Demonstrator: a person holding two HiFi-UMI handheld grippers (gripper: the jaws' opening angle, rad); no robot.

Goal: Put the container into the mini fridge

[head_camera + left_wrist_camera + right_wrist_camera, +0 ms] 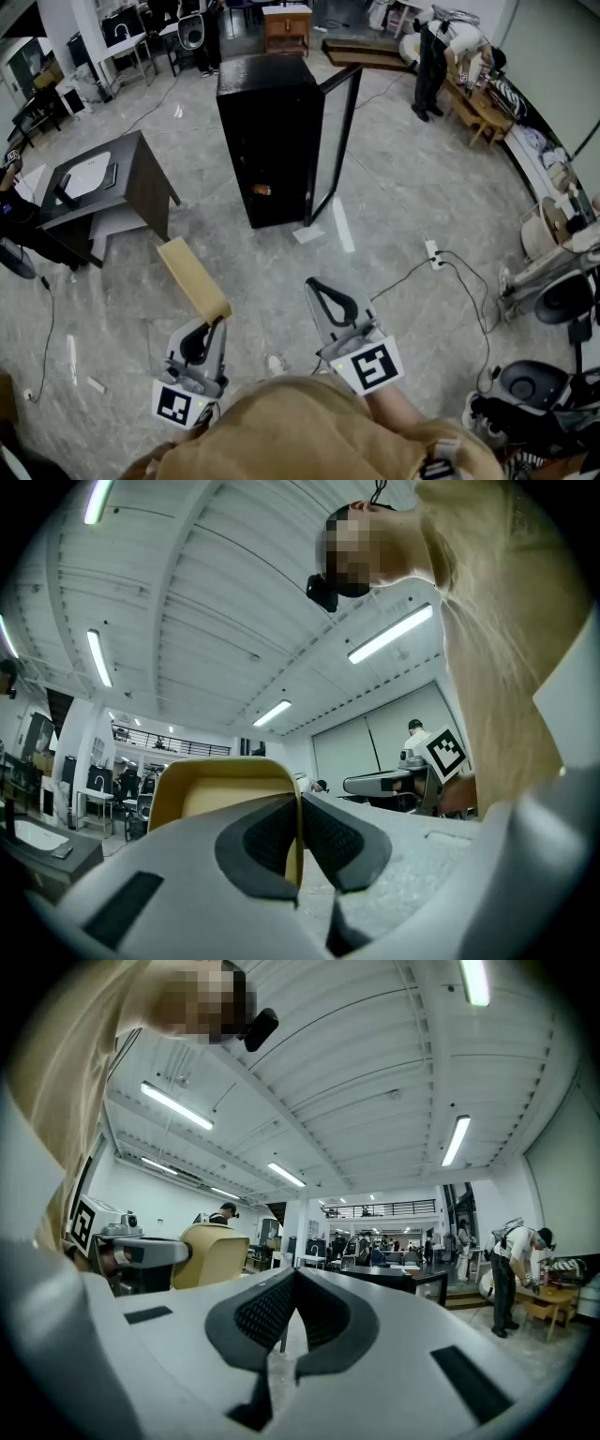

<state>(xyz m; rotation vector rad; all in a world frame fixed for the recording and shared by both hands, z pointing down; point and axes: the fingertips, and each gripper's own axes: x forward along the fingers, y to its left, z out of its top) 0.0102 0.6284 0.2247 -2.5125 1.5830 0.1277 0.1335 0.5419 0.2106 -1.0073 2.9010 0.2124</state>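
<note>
A tan rectangular container (193, 278) sticks up and away from my left gripper (216, 323), whose jaws are shut on its rim. In the left gripper view the container (216, 794) shows its pale inside, with its wall pinched between the pads. My right gripper (314, 289) is held beside it, shut with nothing between its jaws (293, 1274). The container (214, 1253) also shows at the left of the right gripper view. The black mini fridge (270, 136) stands ahead on the floor with its glass door (338, 131) swung open to the right.
A dark desk (103, 187) with a white item on it stands to the left. A power strip and cables (433, 255) lie on the floor at right. Equipment (553, 300) lines the right side. A person (433, 52) bends over a bench far back right.
</note>
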